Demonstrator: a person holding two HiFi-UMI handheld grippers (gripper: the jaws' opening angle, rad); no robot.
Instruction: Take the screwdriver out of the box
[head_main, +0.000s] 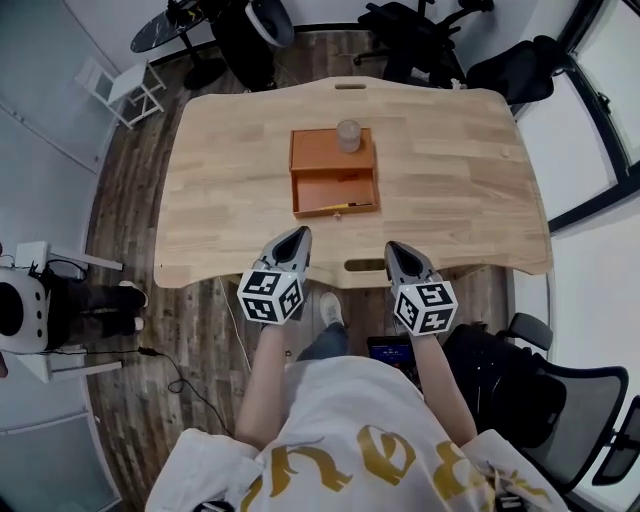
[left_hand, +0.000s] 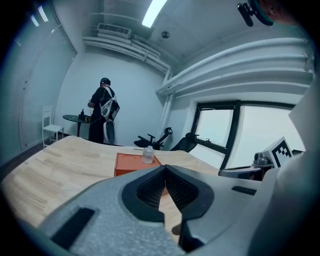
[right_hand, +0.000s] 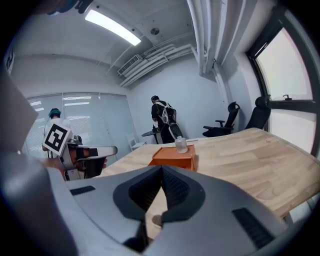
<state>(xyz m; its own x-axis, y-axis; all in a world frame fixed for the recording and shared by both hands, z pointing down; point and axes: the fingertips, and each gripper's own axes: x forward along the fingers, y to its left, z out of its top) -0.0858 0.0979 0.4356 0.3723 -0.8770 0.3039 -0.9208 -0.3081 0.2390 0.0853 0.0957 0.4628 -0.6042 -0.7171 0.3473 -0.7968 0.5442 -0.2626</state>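
Nothing done yet: my left gripper (head_main: 300, 232) and right gripper (head_main: 393, 246) sit clenched, empty, lower centre; slim yellow-handled screwdriver (head_main: 346, 206) lies in open orange box (head_main: 316, 152) mid-frame.

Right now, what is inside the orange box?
In the box, a screwdriver lies along the open part's near wall; the rest, under the top bearing a bottle, is covered.

Head view looks steeply down; gripper views both face the box (head_main: 316, 152).

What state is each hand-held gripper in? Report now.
Left hand-held gripper: closed, holding nothing.
Right hand-held gripper: closed, holding nothing.
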